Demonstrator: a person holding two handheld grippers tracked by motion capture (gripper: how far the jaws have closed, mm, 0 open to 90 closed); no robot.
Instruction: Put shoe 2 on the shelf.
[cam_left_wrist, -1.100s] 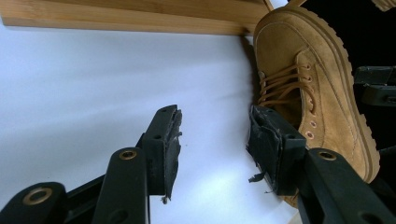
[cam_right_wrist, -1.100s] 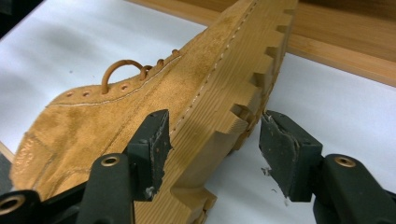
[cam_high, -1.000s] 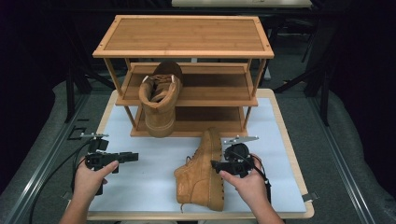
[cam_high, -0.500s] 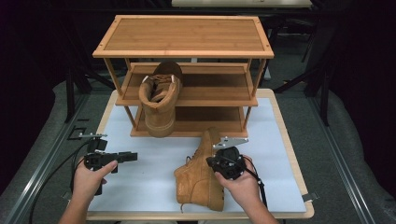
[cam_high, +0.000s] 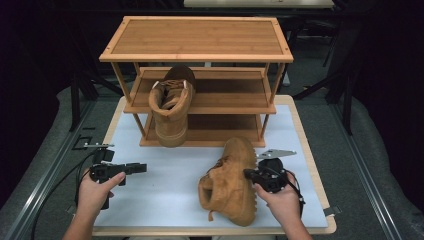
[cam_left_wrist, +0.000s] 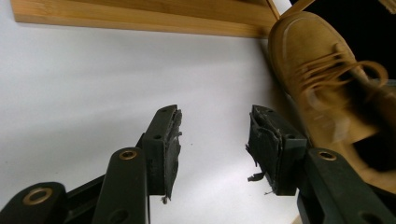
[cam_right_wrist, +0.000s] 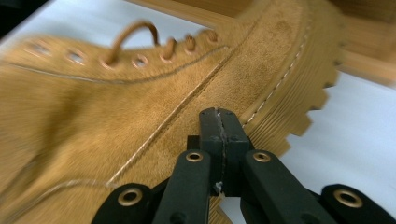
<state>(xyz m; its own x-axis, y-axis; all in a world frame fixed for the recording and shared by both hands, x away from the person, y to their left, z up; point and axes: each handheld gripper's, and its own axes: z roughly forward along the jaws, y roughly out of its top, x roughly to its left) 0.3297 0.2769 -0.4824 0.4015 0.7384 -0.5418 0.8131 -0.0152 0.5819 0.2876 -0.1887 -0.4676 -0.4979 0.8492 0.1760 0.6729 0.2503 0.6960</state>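
1. The loose boot (cam_high: 231, 182) lies on its side on the white mat (cam_high: 165, 190), just in front of the shoe rack (cam_high: 197, 85), toe toward the rack.
2. Right gripper (cam_right_wrist: 219, 122): jaws pressed together, nothing between them, tips against the boot's side beside the sole. Its jaws have just been closing.
3. Risk: closed tips can only push; the boot may slide or roll into the rack.
4. Left gripper (cam_left_wrist: 212, 140): jaws apart, empty, left of the boot, offering no support.
5. A second boot (cam_high: 171, 107) overhangs the rack's middle shelf; a knock to the rack could tip it off.
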